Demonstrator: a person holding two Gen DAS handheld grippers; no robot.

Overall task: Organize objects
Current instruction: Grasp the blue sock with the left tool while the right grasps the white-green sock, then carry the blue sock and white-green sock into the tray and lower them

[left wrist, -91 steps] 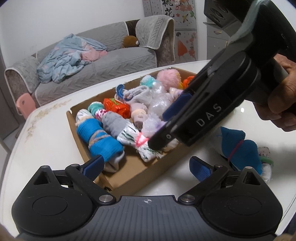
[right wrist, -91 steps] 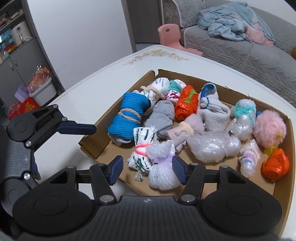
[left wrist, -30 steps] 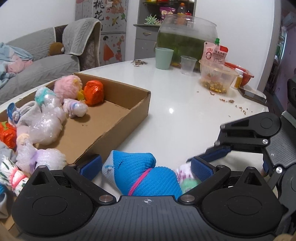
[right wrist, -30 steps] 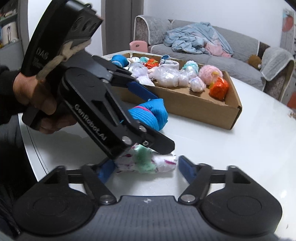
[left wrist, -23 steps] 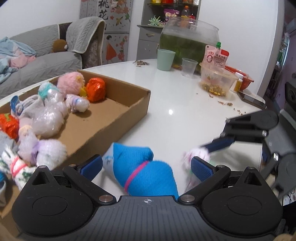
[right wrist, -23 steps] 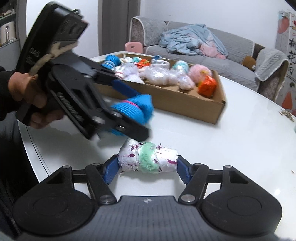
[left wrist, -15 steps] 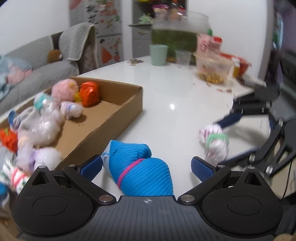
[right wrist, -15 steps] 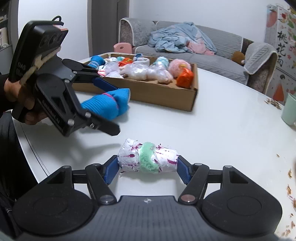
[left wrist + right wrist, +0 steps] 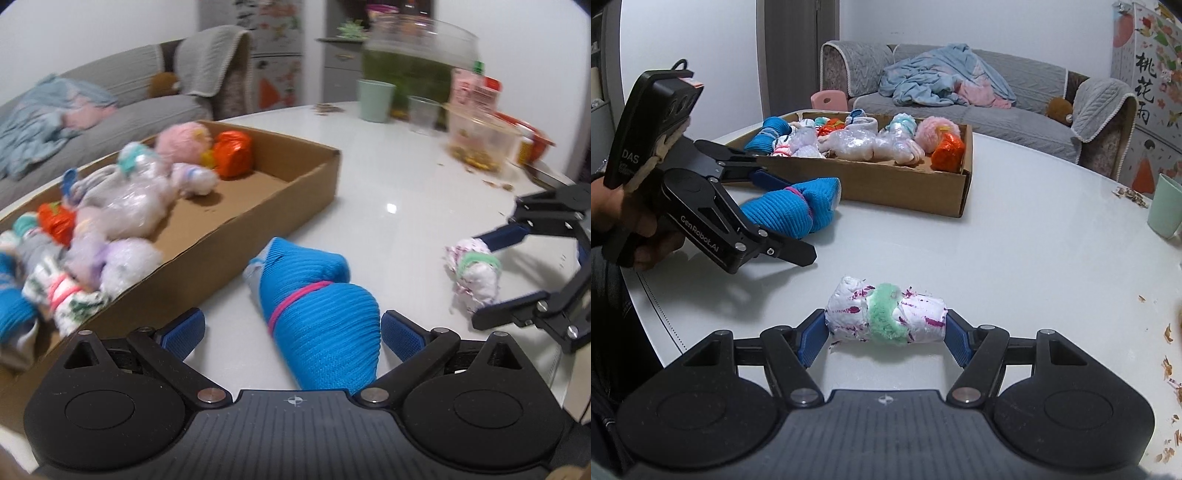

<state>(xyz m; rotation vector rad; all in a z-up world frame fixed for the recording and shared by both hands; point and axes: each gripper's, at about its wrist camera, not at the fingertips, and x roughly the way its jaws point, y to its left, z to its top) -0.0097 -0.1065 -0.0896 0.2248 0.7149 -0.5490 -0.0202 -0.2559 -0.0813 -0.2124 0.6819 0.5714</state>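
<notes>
Right gripper [image 9: 885, 338] is clamped end to end on the white speckled sock roll [image 9: 886, 319] over the table [image 9: 1015, 236], left gripper [image 9: 291, 332] gapes around the blue roll [image 9: 317, 314], touching only one pad, beside the box [image 9: 258, 221]; next, I'd guess, set them apart.

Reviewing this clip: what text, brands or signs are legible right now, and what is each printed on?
"DAS": handle of the left hand-held gripper.
"GenRobot.AI": side plate of that same hand-held gripper.
"桃花雨": poster on the wall right of the sofa.
Pink packet beside the glass jar: print too blurred to read.
</notes>
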